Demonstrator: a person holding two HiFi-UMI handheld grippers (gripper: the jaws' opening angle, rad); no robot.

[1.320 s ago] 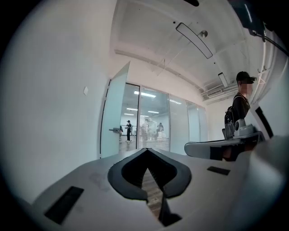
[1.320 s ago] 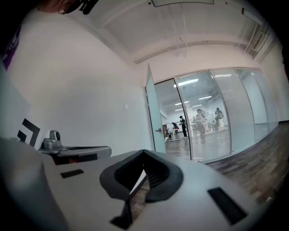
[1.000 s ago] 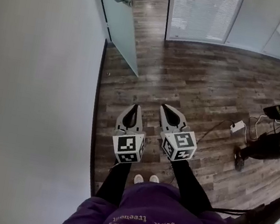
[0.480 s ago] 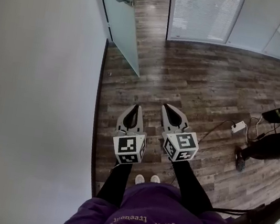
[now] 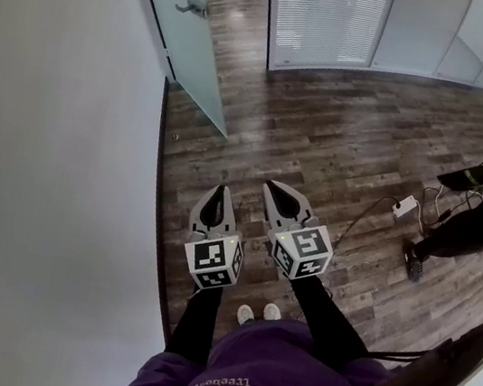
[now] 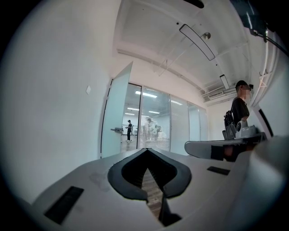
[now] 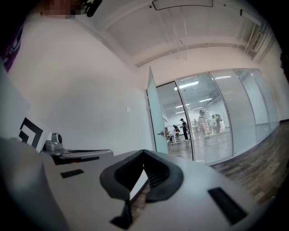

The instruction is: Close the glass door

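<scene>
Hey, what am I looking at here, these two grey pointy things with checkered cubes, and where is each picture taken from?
Those pointy things are two hand-held grippers, simple two-jaw tongs. A person in a purple top holds the left gripper and the right gripper, one in each hand; the patterned cubes are part of them. The picture looking down comes from a camera on that person's head. The other two come from cameras riding on each gripper, looking along its jaws. Both pairs of jaws are shut and hold nothing. There is no table: just a wooden floor, a white wall, and ahead an open glass door, meant to be closed. A second person is at the right.
</scene>
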